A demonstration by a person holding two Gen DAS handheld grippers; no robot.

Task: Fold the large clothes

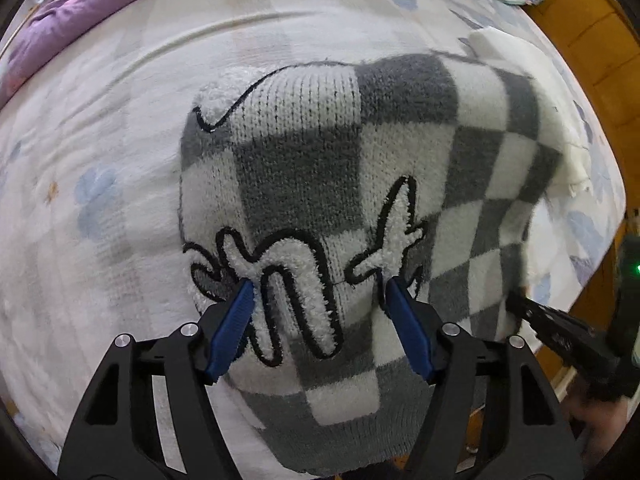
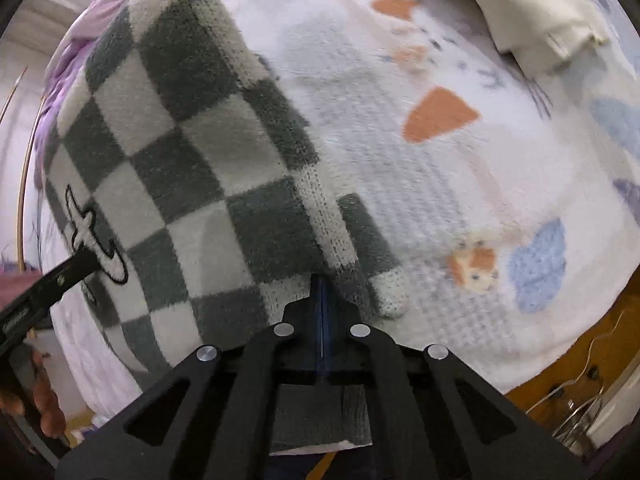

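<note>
A grey and white checked knit sweater [image 1: 360,184] lies partly folded on a bed [image 1: 100,200] covered with a pale fleece blanket printed with small blue and orange shapes. Fluffy white letters outlined in black are sewn onto the sweater's front. In the left wrist view, the left gripper [image 1: 320,304] hovers low over the near part of the sweater with its 2 blue-padded fingers spread wide apart, holding nothing; the pads [image 1: 234,332] sit just above or lightly on the fluffy lettering, and which of the 2 cannot be told. In the right wrist view, the right gripper [image 2: 322,320] has its fingers pressed together on a near edge of the sweater, where a narrow knit strip, perhaps a cuff or sleeve end, trails onto the blanket just beside it. A purple quilt [image 1: 80,12] is bunched at the far side of the bed, and a cream cloth [image 2: 532,28] lies well apart from the sweater. The step in hand looks like carrying the pinched edge across to make a fold. To do it well, the open left gripper should press flat along the intended fold line while the right lifts only slightly, drags the edge over evenly, and lays it down square with the edges beneath, without bunching the thick knit.
</note>
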